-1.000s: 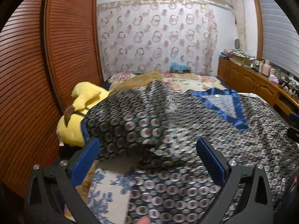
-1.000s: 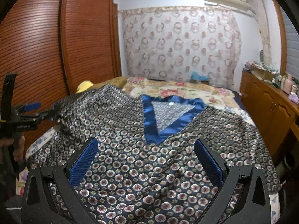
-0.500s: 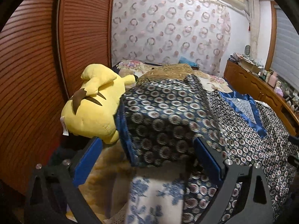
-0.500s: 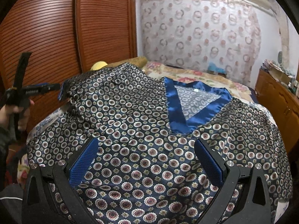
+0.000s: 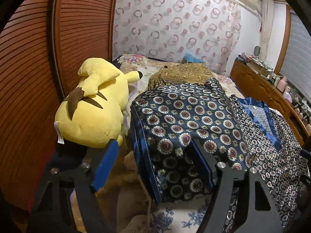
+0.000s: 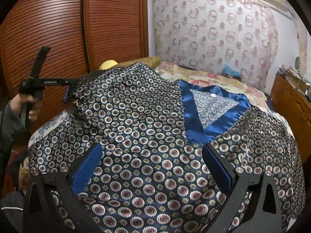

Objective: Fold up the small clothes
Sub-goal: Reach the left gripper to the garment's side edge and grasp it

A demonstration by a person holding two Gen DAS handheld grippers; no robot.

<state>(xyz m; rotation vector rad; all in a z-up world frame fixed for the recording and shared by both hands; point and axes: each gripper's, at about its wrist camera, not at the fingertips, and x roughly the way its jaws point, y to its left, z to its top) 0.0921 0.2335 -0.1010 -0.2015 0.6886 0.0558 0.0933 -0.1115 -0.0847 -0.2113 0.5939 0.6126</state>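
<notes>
Left wrist view: the left gripper [image 5: 153,155] points at the sleeve end of the robe [image 5: 186,120], a dark blue garment with round medallions. Its jaws are closing, and the sleeve's folded edge lies between them. The right pad is against or under the cloth; the left pad is apart from it, so the cloth is not pinched. A yellow plush [image 5: 91,106] lies just beside the sleeve on the left, near the brown slatted wardrobe [image 5: 35,58]. A gold pillow [image 5: 182,73] is behind the sleeve. The blue satin collar [image 5: 270,124] is at the right.

Right wrist view: the right gripper [image 6: 153,163] hovers low over the robe [image 6: 136,128], which is spread on the bed [image 6: 213,77] with the collar [image 6: 194,120] facing up. Its jaws are wide apart and hold nothing. At the far left a hand [image 6: 25,106] holds the left gripper [image 6: 67,95] at the raised sleeve end.
</notes>
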